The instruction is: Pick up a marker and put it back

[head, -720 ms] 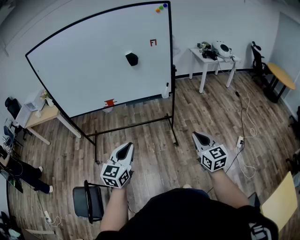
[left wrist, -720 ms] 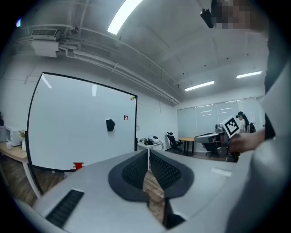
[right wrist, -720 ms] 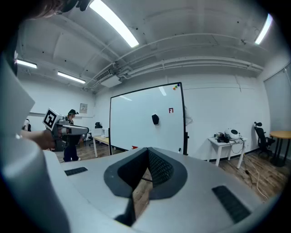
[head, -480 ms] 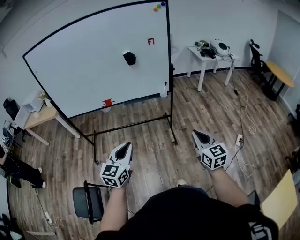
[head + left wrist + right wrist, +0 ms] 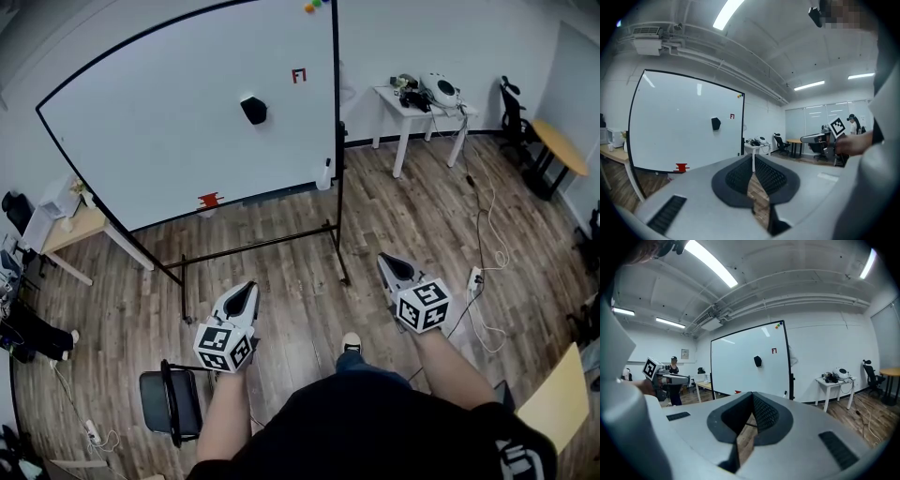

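- Dark ribbed fingers [image 5: 736, 176] of the left gripper [image 5: 753, 158] are pressing together at their tips, and nothing is sitting between them.
- Dark fingers [image 5: 766, 414] of the right gripper [image 5: 752, 394] are likewise closing tip to tip on nothing.
- Both grippers are hovering in front of the person over the wooden floor [image 5: 422, 216], the left one near a black chair [image 5: 169, 403], and both are pointing toward the whiteboard [image 5: 159, 131], well apart from it.
- A small red thing [image 5: 208, 200] is resting at the whiteboard's lower edge; it is too small to tell whether it is the marker.
- A black block [image 5: 253, 110] is clinging to the board's face, and a white bottle [image 5: 323, 176] is standing by its lower right corner.
- A white worktop [image 5: 412, 101] is standing beyond the board, to its right.
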### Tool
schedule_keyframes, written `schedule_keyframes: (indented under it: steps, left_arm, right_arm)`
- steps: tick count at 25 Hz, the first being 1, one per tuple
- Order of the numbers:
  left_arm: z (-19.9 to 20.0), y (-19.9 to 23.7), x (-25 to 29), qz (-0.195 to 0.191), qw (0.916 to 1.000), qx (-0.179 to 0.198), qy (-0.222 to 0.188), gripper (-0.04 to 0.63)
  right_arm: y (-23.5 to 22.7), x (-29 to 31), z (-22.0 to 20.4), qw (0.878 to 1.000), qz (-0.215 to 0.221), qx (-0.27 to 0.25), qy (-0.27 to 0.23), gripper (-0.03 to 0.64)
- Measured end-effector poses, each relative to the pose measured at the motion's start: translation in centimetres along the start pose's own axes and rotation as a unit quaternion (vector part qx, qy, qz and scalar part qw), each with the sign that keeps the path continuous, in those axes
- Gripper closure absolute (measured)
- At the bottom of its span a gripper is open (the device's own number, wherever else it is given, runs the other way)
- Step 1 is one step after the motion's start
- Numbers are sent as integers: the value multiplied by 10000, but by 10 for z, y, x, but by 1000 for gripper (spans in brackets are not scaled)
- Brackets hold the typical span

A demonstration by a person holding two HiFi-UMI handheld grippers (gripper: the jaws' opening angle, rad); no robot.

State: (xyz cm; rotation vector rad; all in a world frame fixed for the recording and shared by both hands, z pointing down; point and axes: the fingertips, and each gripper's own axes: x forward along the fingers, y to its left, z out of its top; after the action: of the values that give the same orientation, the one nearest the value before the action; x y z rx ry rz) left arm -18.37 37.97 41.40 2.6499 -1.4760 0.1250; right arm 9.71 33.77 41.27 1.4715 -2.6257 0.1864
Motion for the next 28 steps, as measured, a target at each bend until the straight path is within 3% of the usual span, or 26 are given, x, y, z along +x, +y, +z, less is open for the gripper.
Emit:
schedule_keyframes:
  steps: [17, 28]
  left_arm:
    - [-2, 38, 151, 73, 9991, 111, 397, 566]
    - [15, 62, 240, 229, 9964, 412, 708, 566]
  right_arm:
    - [-121, 112, -19, 9986, -53, 304, 422, 621]
    - [-203, 179, -29, 9966, -13, 643, 520, 621]
